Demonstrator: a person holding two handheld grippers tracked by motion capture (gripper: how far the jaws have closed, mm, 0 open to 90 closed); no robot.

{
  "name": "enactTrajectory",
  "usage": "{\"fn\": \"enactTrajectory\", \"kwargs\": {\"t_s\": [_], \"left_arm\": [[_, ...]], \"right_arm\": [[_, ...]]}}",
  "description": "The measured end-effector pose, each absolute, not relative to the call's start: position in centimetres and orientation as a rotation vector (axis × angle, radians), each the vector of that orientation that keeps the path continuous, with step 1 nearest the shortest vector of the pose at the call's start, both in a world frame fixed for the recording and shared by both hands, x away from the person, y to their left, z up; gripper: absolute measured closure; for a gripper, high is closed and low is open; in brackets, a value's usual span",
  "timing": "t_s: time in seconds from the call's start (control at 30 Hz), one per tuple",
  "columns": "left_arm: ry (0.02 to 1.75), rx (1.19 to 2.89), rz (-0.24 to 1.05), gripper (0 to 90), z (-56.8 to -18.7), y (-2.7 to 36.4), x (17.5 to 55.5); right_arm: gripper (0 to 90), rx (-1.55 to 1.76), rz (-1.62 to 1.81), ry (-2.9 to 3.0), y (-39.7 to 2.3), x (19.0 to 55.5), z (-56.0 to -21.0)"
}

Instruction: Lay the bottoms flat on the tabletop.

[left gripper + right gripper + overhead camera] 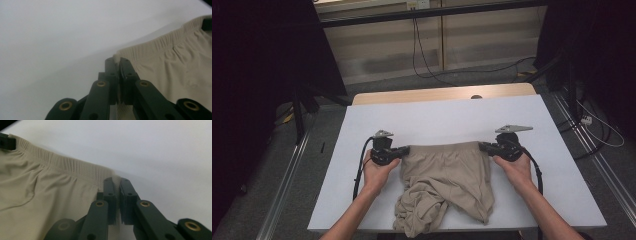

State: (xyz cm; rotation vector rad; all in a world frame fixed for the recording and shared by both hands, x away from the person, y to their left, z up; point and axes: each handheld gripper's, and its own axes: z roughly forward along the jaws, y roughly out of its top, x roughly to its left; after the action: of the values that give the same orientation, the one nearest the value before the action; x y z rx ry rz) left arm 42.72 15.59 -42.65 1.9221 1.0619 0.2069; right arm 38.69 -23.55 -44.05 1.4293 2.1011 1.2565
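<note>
A pair of beige shorts (447, 185) lies on the white table top (437, 120), its elastic waistband stretched straight between my two grippers and its legs bunched toward the near edge. My left gripper (406, 150) is shut on the waistband's left corner; in the left gripper view the ribbed band (160, 45) is pinched between its jaws (116, 60). My right gripper (482, 146) is shut on the right corner, where the beige shorts (50, 192) run in between its black jaws (116, 180). The other gripper's tip (6, 142) shows at the band's far end.
The table's wooden far edge (442, 93) shows beyond the white cover. Cables (422, 55) trail on the floor behind, and dark stands flank both sides. Metal rails (287, 175) run along the floor left and right of the table.
</note>
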Motion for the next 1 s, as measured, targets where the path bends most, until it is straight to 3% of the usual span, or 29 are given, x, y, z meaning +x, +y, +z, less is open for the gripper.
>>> {"fn": "enactTrajectory", "kwargs": {"t_s": [0.57, 1.0], "left_arm": [[0.878, 1.729, 0.445, 86.7, -31.4, 16.1, 43.5], [0.795, 1.575, 0.575, 86.7, -22.5, 16.7, 45.0]], "right_arm": [[84.5, 1.183, 1.463, 1.879, -24.1, 38.9, -32.6], [84.4, 0.992, 1.481, 1.75, -22.9, 40.2, -21.9]]}}
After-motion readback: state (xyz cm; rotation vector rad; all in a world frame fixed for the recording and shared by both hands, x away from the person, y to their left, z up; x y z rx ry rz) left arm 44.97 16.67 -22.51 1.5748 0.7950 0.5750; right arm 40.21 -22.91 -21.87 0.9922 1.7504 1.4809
